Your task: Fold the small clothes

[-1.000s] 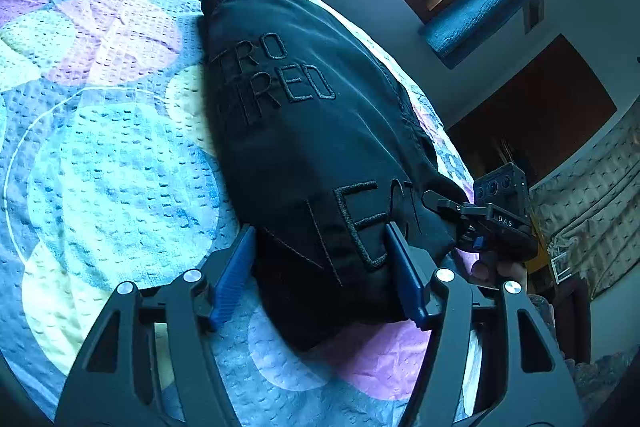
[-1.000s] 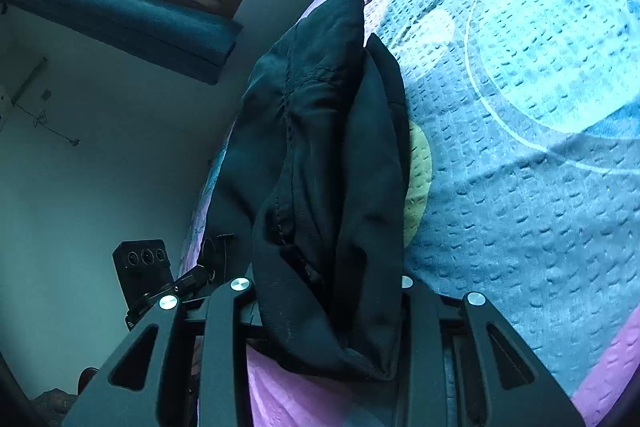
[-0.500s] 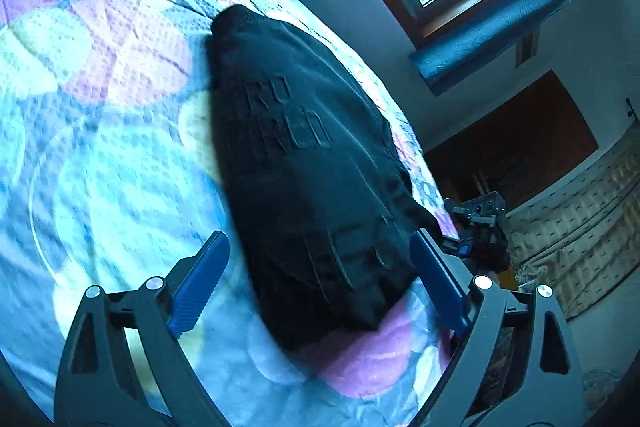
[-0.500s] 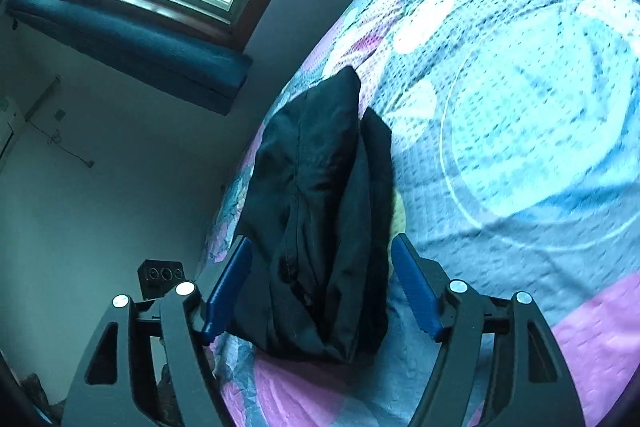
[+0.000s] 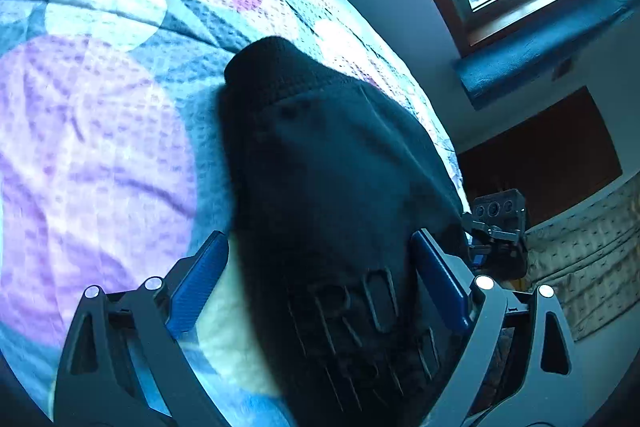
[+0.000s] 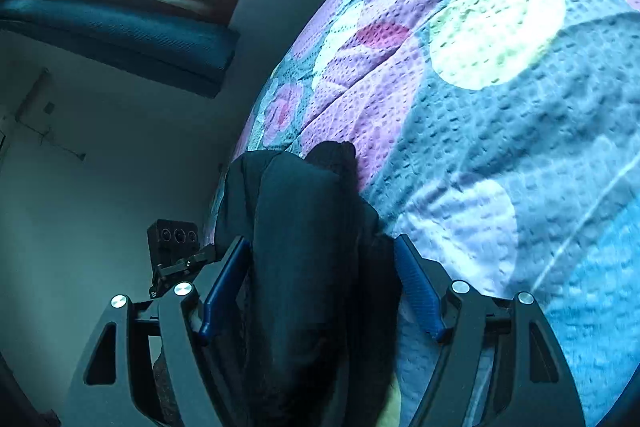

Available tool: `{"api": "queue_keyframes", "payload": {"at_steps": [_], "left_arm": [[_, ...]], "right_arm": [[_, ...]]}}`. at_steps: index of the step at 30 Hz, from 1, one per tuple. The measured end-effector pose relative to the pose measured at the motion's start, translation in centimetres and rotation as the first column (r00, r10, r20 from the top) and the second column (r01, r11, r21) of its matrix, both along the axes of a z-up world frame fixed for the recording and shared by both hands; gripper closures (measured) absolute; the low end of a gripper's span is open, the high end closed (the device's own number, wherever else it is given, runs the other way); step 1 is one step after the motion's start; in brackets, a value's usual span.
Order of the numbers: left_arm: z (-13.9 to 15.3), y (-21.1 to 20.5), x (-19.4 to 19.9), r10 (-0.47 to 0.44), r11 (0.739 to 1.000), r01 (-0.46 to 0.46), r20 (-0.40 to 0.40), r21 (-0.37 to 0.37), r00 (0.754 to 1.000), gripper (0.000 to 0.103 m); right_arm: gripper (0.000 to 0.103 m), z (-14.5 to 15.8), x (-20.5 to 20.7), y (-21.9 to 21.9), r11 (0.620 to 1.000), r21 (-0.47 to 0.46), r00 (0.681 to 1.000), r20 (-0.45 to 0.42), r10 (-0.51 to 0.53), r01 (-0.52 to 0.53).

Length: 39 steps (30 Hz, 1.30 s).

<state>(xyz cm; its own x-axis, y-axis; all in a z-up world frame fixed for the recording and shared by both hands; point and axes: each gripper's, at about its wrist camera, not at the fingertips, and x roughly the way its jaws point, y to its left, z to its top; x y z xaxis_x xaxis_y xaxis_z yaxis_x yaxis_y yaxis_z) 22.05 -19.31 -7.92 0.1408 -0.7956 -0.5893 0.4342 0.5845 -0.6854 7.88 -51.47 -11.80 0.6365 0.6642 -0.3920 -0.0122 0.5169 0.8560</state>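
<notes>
1. The left gripper stood released, its blue pads spread wide on either side of the black folded fabric garment with stitched lettering; the cloth passed between the pads, but neither pad looked pressed into it.
2. That garment lay as a long folded bundle on the quilted bedspread patterned with pastel circles, its ribbed cuff end pointing away towards the window side.
3. The right gripper was likewise let go, jaws apart astride the same garment's thick folded edge, with bedspread showing beside the right pad.
4. Both sets of jaws had just been opening, with the garment between them but not clamped.
5. To do the next fold well, I judged each gripper should pinch every layer at a matching point and lift evenly, since thick layers could slip apart.
</notes>
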Motion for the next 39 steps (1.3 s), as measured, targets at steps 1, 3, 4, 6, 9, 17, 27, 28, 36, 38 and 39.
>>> {"api": "queue_keyframes", "payload": {"at_steps": [1,3,4,6,9,17,27,28,36,38,39], "left_arm": [[0.0,-0.2,0.1,0.0,1.0,0.0,0.01,0.005,1.0,0.018],[0.1,-0.5,0.0,-0.01,1.0,0.01,0.026,-0.002,1.0,0.03],[0.1,-0.5,-0.2,-0.008,1.0,0.008,0.03,0.001,1.0,0.032],[0.1,-0.7,-0.4,-0.01,1.0,0.009,0.062,0.017,0.998,0.036],[0.3,-1.1,-0.8,-0.006,0.999,0.002,0.103,0.038,0.995,0.038],[0.1,-1.2,-0.5,0.006,0.999,-0.011,0.126,0.037,0.992,0.039],[1.3,-0.5,-0.4,0.014,1.0,-0.015,0.134,0.007,0.991,0.03],[1.5,-0.5,-0.3,0.014,1.0,-0.017,0.148,0.019,0.989,0.028],[-0.1,-2.1,3.5,0.009,1.0,-0.01,0.026,0.019,1.0,0.036],[-0.4,-2.3,4.0,0.019,0.999,-0.019,0.01,0.041,1.0,0.043],[-0.6,-2.4,3.9,0.015,0.999,-0.016,0.023,0.052,1.0,0.045]], "right_arm": [[0.03,0.1,0.5,0.4,1.0,-0.026,1.0,0.003,0.014,-0.014],[0.039,0.3,0.5,0.7,0.997,-0.069,1.0,0.015,0.022,-0.021],[0.049,0.1,0.6,0.9,0.995,-0.093,1.0,0.008,0.02,-0.019],[0.054,-0.5,0.6,0.9,0.997,-0.077,1.0,0.009,0.014,-0.013],[0.057,-0.8,0.2,0.8,0.998,-0.067,1.0,0.029,0.004,-0.002],[0.059,-1.2,-1.0,0.8,0.998,-0.067,0.998,0.054,-0.016,0.02],[0.037,0.2,-2.3,-0.3,0.993,-0.08,0.991,0.113,-0.073,0.082],[0.036,0.4,-2.5,-0.6,0.991,-0.089,0.989,0.119,-0.089,0.1],[0.057,0.1,1.1,-0.3,0.99,-0.134,0.997,0.057,-0.046,0.053],[0.07,-0.6,2.0,0.0,0.995,-0.09,0.999,0.019,-0.029,0.031],[0.071,-0.9,2.3,0.0,0.996,-0.084,1.0,0.011,-0.029,0.03]]}}
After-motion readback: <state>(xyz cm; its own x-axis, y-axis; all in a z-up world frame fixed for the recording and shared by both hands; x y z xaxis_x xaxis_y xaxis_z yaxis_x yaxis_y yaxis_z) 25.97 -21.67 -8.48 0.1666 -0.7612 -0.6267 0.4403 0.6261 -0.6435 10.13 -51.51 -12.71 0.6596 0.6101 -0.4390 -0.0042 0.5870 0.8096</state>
